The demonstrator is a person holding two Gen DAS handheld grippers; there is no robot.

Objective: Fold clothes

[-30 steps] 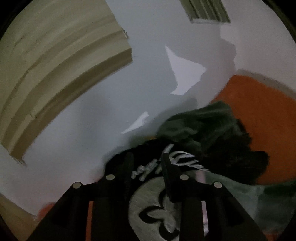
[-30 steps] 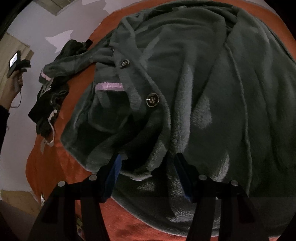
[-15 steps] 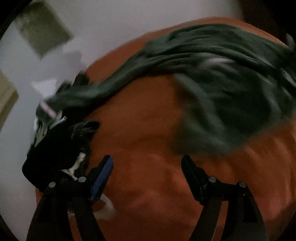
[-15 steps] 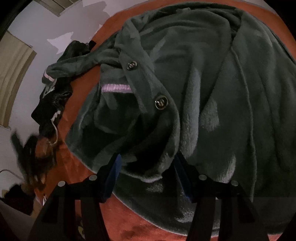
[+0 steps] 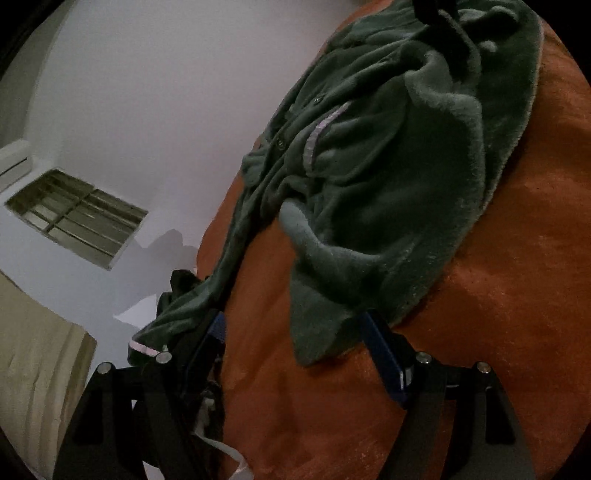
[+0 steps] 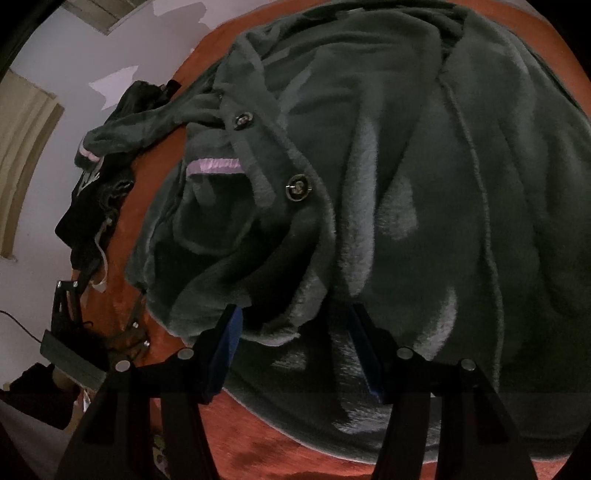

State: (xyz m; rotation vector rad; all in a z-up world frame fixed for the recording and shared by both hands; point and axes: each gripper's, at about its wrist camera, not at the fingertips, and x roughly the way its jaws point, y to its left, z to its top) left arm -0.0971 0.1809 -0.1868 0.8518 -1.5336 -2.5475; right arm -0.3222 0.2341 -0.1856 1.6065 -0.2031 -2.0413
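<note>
A dark green fleece cardigan with metal buttons and pink trim lies spread on an orange blanket. My right gripper is shut on a thick fold of its front edge; in the left wrist view it shows as a dark shape with the fleece drawn up to it. My left gripper stands wide open at the cardigan's lower corner, which lies between the fingers unpressed. The right wrist view shows this gripper low on the left. One sleeve trails onto a black printed garment.
The orange blanket ends close to the left in both views, and the black garment hangs at that edge. Beyond it are a pale wall, a barred grille and a beige panel. A person's dark sleeve is at the lower left.
My left gripper let go of the black printed garment, opened wide and swung over to the cardigan's lower corner. The right gripper and its fold of fleece stayed where they were.
</note>
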